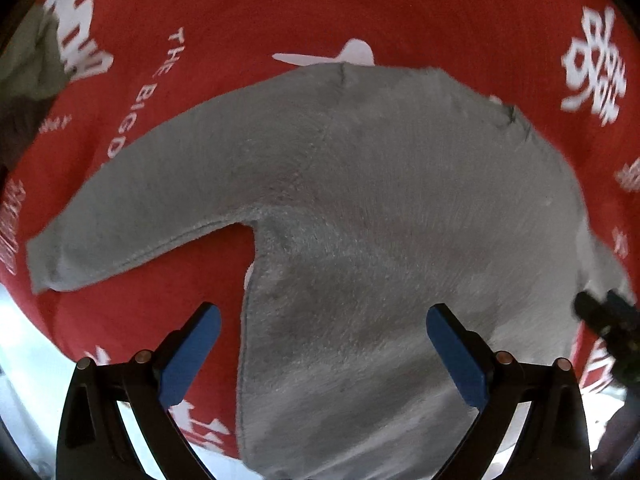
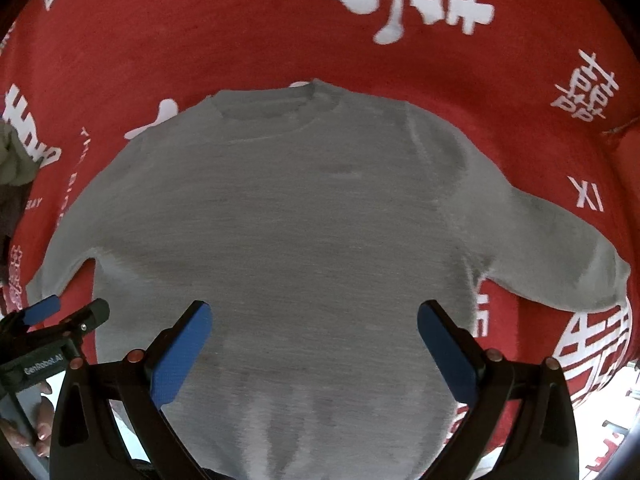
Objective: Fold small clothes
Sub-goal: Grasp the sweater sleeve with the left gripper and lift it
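A small grey long-sleeved sweater (image 2: 304, 220) lies flat and spread out on a red cloth with white characters (image 2: 240, 32), collar at the far side. Its left sleeve (image 1: 132, 216) stretches out to the left, its right sleeve (image 2: 560, 248) to the right. My left gripper (image 1: 324, 344) is open and empty above the sweater's lower left side edge. My right gripper (image 2: 316, 340) is open and empty above the sweater's lower middle. The left gripper also shows at the left edge of the right wrist view (image 2: 60, 312), and part of the right gripper at the right edge of the left wrist view (image 1: 608, 316).
A heap of olive and dark clothes (image 1: 28, 76) lies at the far left on the red cloth (image 1: 360, 8). The cloth's near edge hangs over a pale surface (image 1: 24, 344) at the bottom left. A hand (image 2: 40, 428) holds the left gripper.
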Motion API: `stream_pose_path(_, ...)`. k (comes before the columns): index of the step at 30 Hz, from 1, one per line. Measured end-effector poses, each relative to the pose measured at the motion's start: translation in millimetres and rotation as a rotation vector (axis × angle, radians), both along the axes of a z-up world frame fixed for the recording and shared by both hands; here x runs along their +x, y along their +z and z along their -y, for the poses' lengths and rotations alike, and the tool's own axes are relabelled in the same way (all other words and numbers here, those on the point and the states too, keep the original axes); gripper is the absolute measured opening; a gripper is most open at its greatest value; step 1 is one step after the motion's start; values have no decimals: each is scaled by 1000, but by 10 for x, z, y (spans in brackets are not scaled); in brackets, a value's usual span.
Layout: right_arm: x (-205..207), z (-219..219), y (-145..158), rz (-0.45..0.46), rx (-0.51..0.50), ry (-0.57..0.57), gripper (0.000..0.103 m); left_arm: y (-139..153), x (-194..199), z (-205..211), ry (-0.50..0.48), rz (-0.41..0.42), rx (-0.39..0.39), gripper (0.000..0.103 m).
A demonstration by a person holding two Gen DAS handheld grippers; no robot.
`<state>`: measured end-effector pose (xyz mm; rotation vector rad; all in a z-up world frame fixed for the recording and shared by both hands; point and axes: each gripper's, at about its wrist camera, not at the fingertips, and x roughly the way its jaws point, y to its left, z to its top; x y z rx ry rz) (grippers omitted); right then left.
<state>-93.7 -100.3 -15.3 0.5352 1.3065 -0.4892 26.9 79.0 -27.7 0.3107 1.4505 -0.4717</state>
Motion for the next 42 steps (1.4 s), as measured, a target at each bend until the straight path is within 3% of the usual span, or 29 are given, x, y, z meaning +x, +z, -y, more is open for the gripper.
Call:
stream_pose_path(6, 215, -273, -52, 7, 2, 67, 102, 4, 308, -552, 155, -10, -161, 103)
stream_pose_path(11, 402, -518, -90, 10, 19, 110, 102, -91, 714, -1381, 360, 12, -309, 103)
stream_pose_path(16, 601, -809, -108, 28, 23, 171, 102, -386, 917, -2182, 587, -36, -443, 103)
stream_pose_path(22, 769, -1127, -113, 58, 18, 231, 102, -660, 964, -2520, 687, -74, -594, 103)
stream_pose_path(31, 1027, -1472, -97, 70, 29, 293, 102, -683, 1215, -2526, 742, -57, -664, 103)
stream_pose_path(35, 1099, -1556, -76, 75, 29, 315, 102, -669, 1354, -2433, 740, 1, -607, 103)
stream_pose_path(37, 1124, -1571, -94, 73, 30, 317, 102, -653, 1440, -2348, 726, 37, -535, 101)
stream_pose_path(38, 1134, -1577, -106, 71, 32, 316, 102, -635, 1462, -2322, 724, 56, -504, 97)
stream_pose_path(39, 1139, -1579, -109, 71, 33, 315, 102, -617, 1484, -2296, 720, 75, -471, 76)
stream_pose_path(40, 1141, -1581, -112, 72, 38, 312, 102, -619, 1514, -2267, 701, 81, -430, 46)
stream_pose_path(42, 1131, -1576, -111, 76, 49, 307, 102, -640, 1553, -2246, 668, 87, -380, 20)
